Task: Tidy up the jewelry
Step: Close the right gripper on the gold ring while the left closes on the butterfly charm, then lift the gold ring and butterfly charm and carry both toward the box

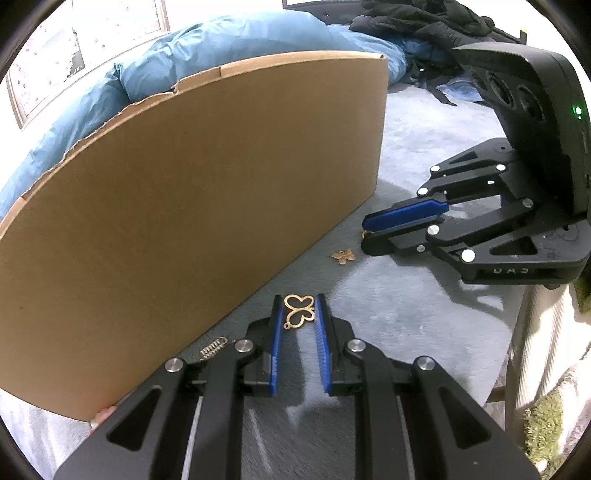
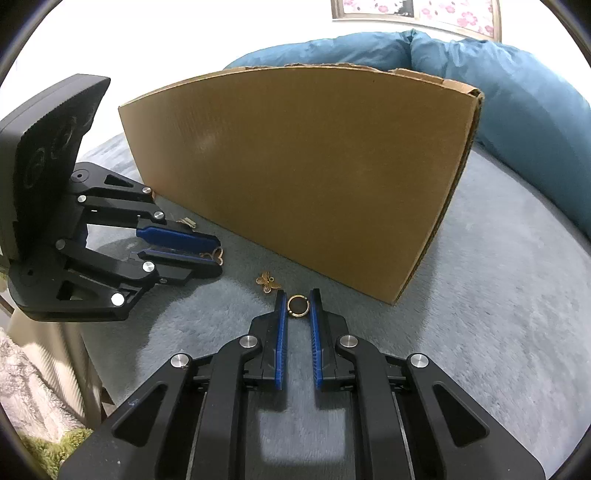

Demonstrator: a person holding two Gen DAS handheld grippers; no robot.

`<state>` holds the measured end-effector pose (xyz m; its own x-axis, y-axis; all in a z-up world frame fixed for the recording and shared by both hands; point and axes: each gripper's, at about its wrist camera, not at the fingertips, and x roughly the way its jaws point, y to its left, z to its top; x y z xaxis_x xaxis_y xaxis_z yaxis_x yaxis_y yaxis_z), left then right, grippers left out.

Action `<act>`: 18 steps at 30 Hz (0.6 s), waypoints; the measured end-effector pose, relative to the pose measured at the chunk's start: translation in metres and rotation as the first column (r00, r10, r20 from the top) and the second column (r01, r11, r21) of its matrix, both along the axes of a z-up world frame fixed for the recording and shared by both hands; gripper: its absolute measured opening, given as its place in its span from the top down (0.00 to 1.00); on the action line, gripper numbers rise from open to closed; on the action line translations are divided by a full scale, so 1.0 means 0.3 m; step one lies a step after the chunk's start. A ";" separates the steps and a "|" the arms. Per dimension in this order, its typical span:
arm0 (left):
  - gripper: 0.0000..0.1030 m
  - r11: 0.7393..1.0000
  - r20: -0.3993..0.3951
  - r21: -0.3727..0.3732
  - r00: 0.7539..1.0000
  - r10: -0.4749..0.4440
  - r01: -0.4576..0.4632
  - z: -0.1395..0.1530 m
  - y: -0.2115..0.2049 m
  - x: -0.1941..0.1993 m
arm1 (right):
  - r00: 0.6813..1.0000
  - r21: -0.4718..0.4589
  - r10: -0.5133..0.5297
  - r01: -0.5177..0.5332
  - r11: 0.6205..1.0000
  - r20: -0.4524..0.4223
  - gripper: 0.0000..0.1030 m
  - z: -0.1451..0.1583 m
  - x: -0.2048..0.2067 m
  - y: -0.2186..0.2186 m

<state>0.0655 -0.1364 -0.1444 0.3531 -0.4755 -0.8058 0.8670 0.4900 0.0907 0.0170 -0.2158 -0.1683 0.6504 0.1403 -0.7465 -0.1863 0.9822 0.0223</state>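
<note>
My left gripper [image 1: 299, 299] is shut on a gold open-work butterfly pendant [image 1: 300, 313], its blue pads pressing on both wings just above the grey plush cloth [image 1: 424, 155]. The right wrist view shows that gripper [image 2: 218, 257] at the left, the pendant [image 2: 217, 254] at its tips. My right gripper [image 2: 298, 293] is shut on a small gold ring [image 2: 295, 315], which stands between the pads. In the left wrist view it [image 1: 365, 233] lies at the right, a gold speck at its tips. A small gold flower charm [image 1: 343, 255] [image 2: 267, 282] lies loose between the two grippers.
A tall cardboard box [image 1: 192, 206] [image 2: 314, 177] stands right behind the jewelry, its wall close to both grippers. A gold spring-like piece [image 1: 213, 347] lies at the box's foot. A blue duvet [image 2: 517, 92] and black clothes [image 1: 424, 18] lie beyond.
</note>
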 end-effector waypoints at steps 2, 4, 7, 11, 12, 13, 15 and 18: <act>0.85 1.000 0.004 -0.002 1.000 -0.002 0.002 0.004 0.005 -0.008 | 1.000 -0.003 -0.003 0.003 1.000 0.002 0.90 0.001 -0.003 -0.008; 0.85 1.000 0.006 -0.005 1.000 -0.004 0.004 0.008 0.010 -0.015 | 1.000 -0.007 -0.007 0.007 1.000 0.004 0.90 0.006 -0.008 -0.014; 0.85 1.000 0.010 -0.010 1.000 -0.006 0.006 0.019 0.014 -0.025 | 1.000 -0.011 -0.013 0.014 1.000 0.008 0.90 0.015 -0.012 -0.013; 0.85 1.000 0.015 -0.017 1.000 -0.002 0.003 0.032 0.026 -0.031 | 1.000 -0.014 -0.021 0.022 1.000 0.016 0.90 0.031 -0.026 -0.019; 0.85 1.000 0.017 -0.018 1.000 -0.001 0.002 0.034 0.029 -0.032 | 1.000 -0.015 -0.023 0.023 1.000 0.018 0.90 0.034 -0.028 -0.021; 0.85 1.000 0.018 -0.020 1.000 0.001 -0.001 0.037 0.033 -0.033 | 1.000 -0.016 -0.024 0.024 1.000 0.019 0.90 0.038 -0.031 -0.023; 0.85 1.000 0.020 -0.023 1.000 0.003 -0.003 0.044 0.038 -0.034 | 0.999 -0.017 -0.027 0.027 0.999 0.024 0.90 0.046 -0.036 -0.028; 0.85 1.000 0.027 -0.028 1.000 0.006 -0.006 0.054 0.045 -0.040 | 0.999 -0.016 -0.032 0.033 0.999 0.033 0.90 0.053 -0.053 -0.018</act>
<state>0.0536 -0.1228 -0.1281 0.3771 -0.4953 -0.7826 0.8615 0.4978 0.1001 0.0011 -0.2212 -0.1524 0.6784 0.1063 -0.7270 -0.1545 0.9880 0.0003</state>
